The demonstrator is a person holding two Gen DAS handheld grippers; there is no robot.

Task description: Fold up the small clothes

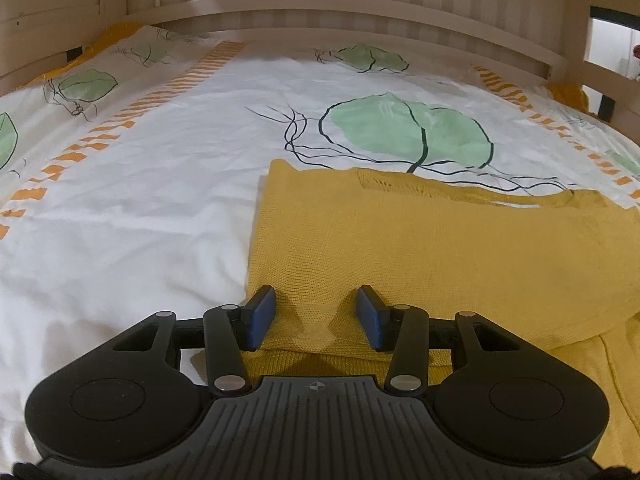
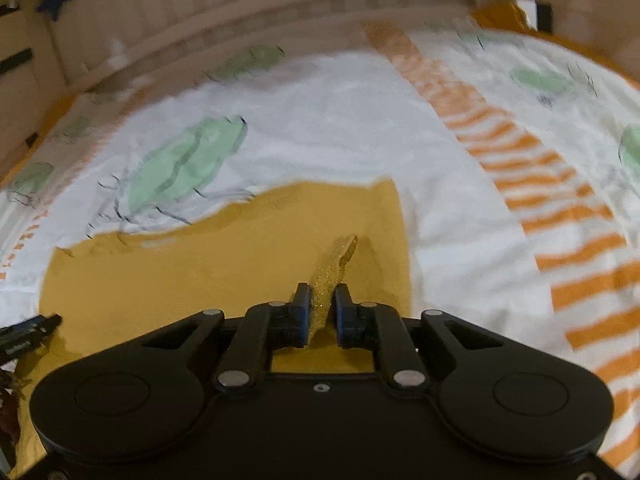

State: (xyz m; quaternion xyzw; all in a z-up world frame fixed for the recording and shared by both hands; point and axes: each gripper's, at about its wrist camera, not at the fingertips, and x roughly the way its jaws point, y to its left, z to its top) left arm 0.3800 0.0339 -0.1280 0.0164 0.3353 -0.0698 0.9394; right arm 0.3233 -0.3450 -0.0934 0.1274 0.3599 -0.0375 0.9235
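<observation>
A mustard-yellow knitted garment (image 1: 420, 248) lies partly folded on a bed, spread over a white bedsheet (image 1: 140, 220) printed with green leaves and orange dashed stripes; a pale wooden bed rail (image 1: 320, 8) runs along the far side. In the left wrist view the left tongs (image 1: 316, 312) sit low over the near left corner of the garment, jaws standing apart on either side of a small raised ridge of knit, with the blue pads (image 1: 262, 316) seemingly not pressing it. In the right wrist view, which is blurred, the right tongs (image 2: 320, 312) have closed nearly together and pinch a thin upright fold of the same yellow fabric near its right edge, the pinched strip rising ahead of the pads.
</observation>
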